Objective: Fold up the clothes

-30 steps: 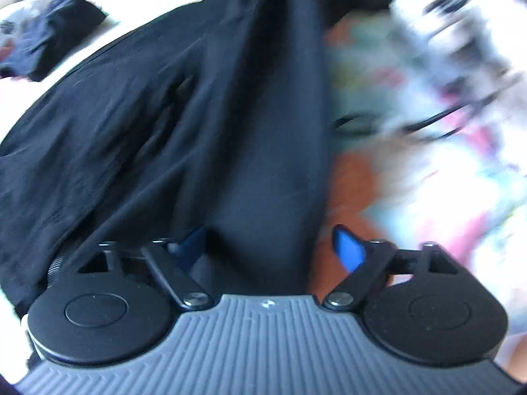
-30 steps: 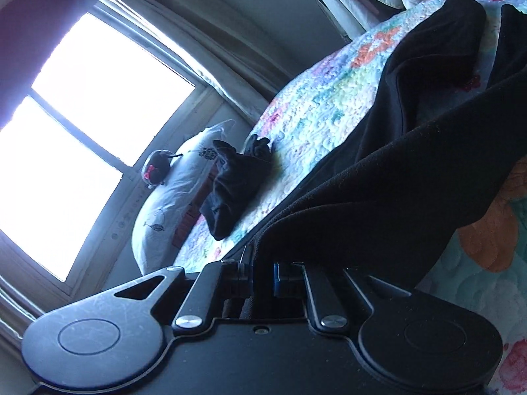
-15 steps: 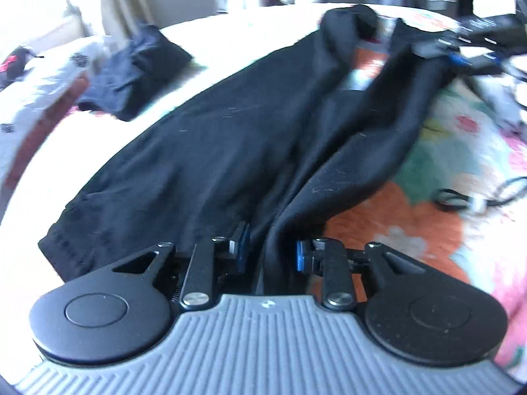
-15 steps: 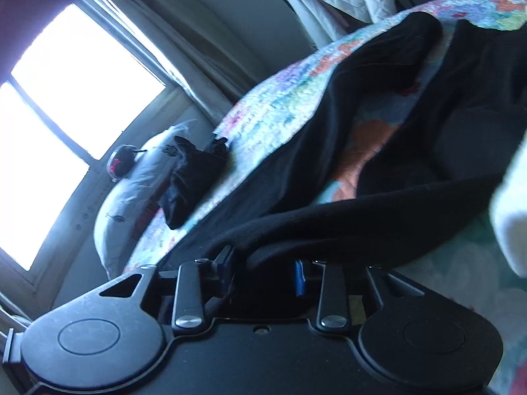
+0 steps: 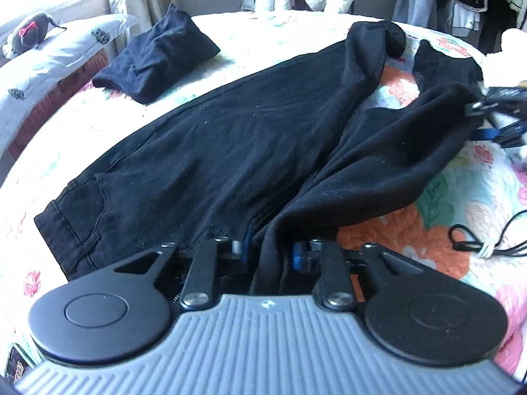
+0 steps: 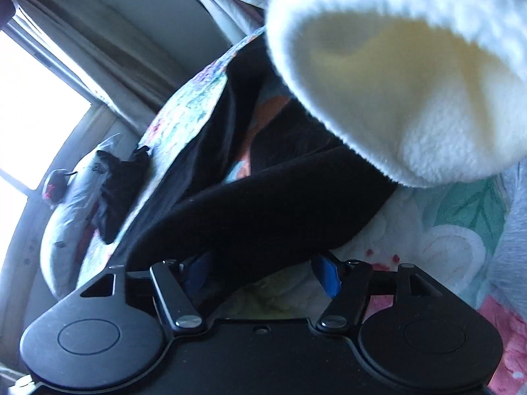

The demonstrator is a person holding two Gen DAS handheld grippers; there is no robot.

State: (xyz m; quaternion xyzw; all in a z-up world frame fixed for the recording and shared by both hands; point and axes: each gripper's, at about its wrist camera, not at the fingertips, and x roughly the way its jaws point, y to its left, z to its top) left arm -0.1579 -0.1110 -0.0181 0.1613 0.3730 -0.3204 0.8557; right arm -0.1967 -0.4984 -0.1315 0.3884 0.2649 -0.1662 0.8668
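Note:
Black trousers (image 5: 230, 138) lie spread across a floral quilt (image 5: 428, 217) on a bed. My left gripper (image 5: 268, 251) is shut on a fold of the trousers near the waistband. In the left wrist view my right gripper (image 5: 487, 121) sits at the far right, at the end of one trouser leg. In the right wrist view my right gripper (image 6: 263, 273) stands open, with the black leg end (image 6: 263, 210) lying between the wide-apart blue pads (image 6: 326, 273). A white fleece sleeve (image 6: 411, 75) fills the top right of that view.
A folded dark garment (image 5: 154, 56) lies on the bed near a white pillow (image 5: 49, 52) with a small plush toy (image 5: 28, 31). A black cable (image 5: 484, 243) lies on the quilt at the right. Clothes hang behind the bed.
My left gripper has closed on the trousers' fold and pulled back, so the whole garment shows. My right gripper has opened from a tight pinch on the leg end.

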